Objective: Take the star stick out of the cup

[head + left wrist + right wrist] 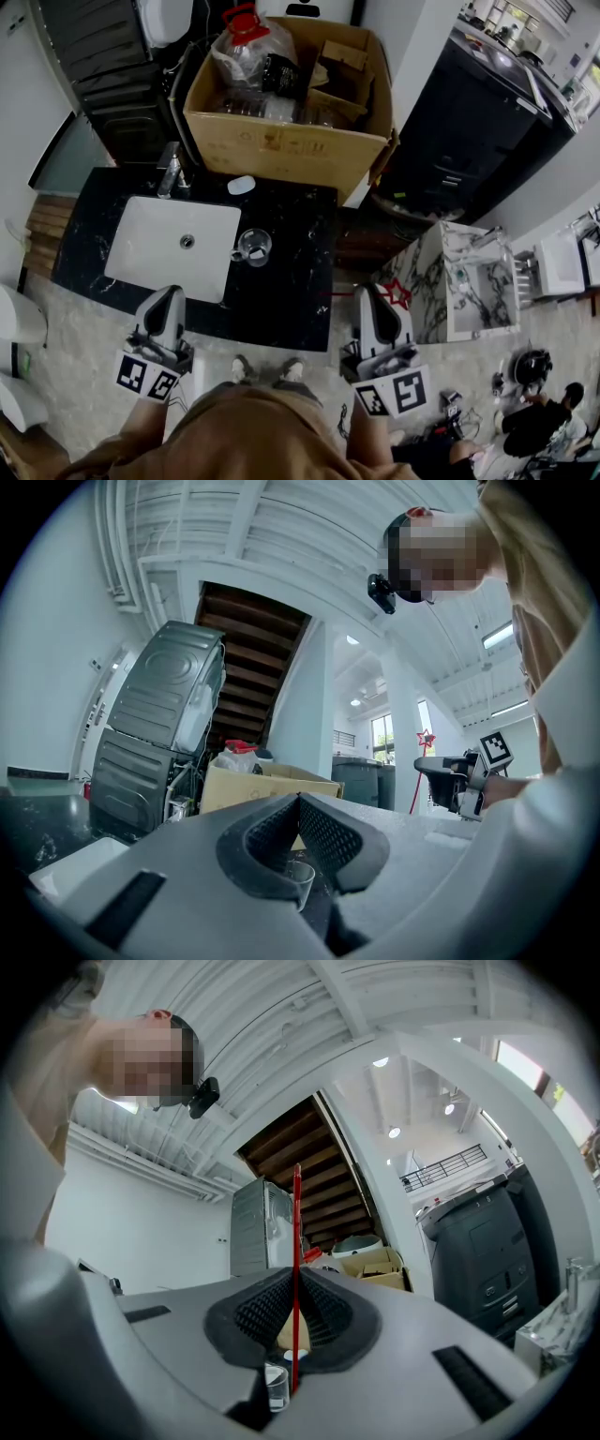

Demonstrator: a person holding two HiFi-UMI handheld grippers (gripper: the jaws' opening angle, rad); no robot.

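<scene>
The star stick [297, 1213] is already out of the cup [253, 247]. It stands upright, pinched on its thin red shaft by the right tongs [295, 1281], whose pads are closed on it. It looks light, stiff and smooth, so it may swivel or slide. The shaft is the sounder place to hold, not the flat star. The left tongs [298, 801] are closed with nothing in them. Only the head view shows the clear cup standing on the black tabletop [291, 281] beside the sink [141, 244], well apart from the stick. Only the left gripper view shows the star [427, 736] plainly at the stick's upper end.
</scene>
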